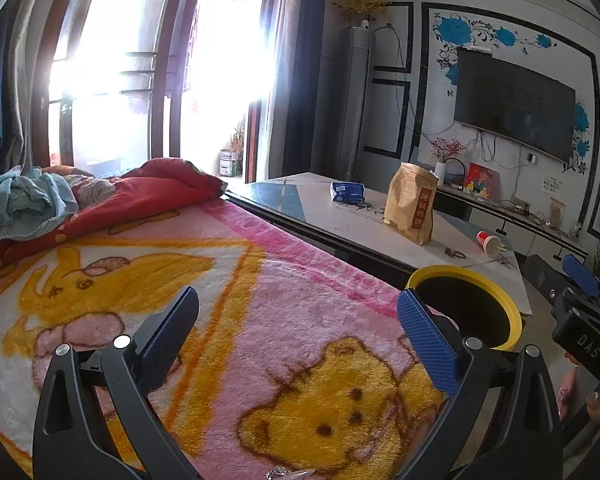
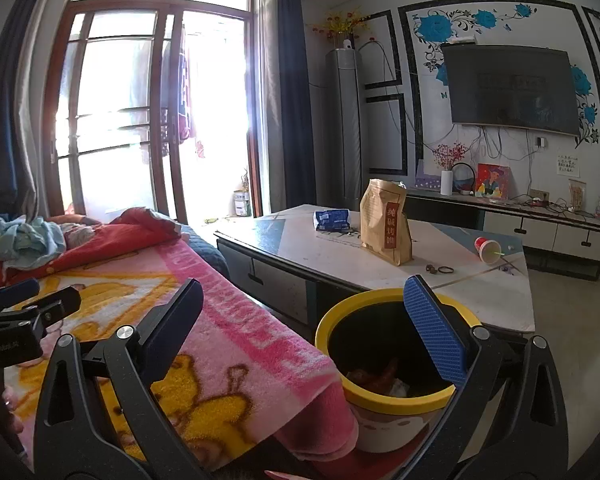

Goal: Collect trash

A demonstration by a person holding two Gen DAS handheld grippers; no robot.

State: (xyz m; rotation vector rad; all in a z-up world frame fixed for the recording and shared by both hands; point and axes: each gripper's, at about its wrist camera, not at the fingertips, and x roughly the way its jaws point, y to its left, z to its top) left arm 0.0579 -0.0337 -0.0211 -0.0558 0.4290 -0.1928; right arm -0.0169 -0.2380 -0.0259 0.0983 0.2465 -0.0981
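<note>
Blanket edge (image 2: 320, 360) touches bin rim (image 2: 380, 300) — both hand-held grippers gape.

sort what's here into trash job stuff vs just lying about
For the job: yellow-rimmed trash bin, tipped red paper cup, blue wrapper.

Lying about: brown paper bag, cartoon blanket, red quilt, TV.

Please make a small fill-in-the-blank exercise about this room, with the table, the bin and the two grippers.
1. The rim of the bin is ____ in colour.
2. The red paper cup on the table lies on its ____.
3. The brown paper bag stands ____ on the table.
4. The left hand-held gripper and the right hand-held gripper are both ____ and hold nothing.

Missing words: yellow; side; upright; open
</note>
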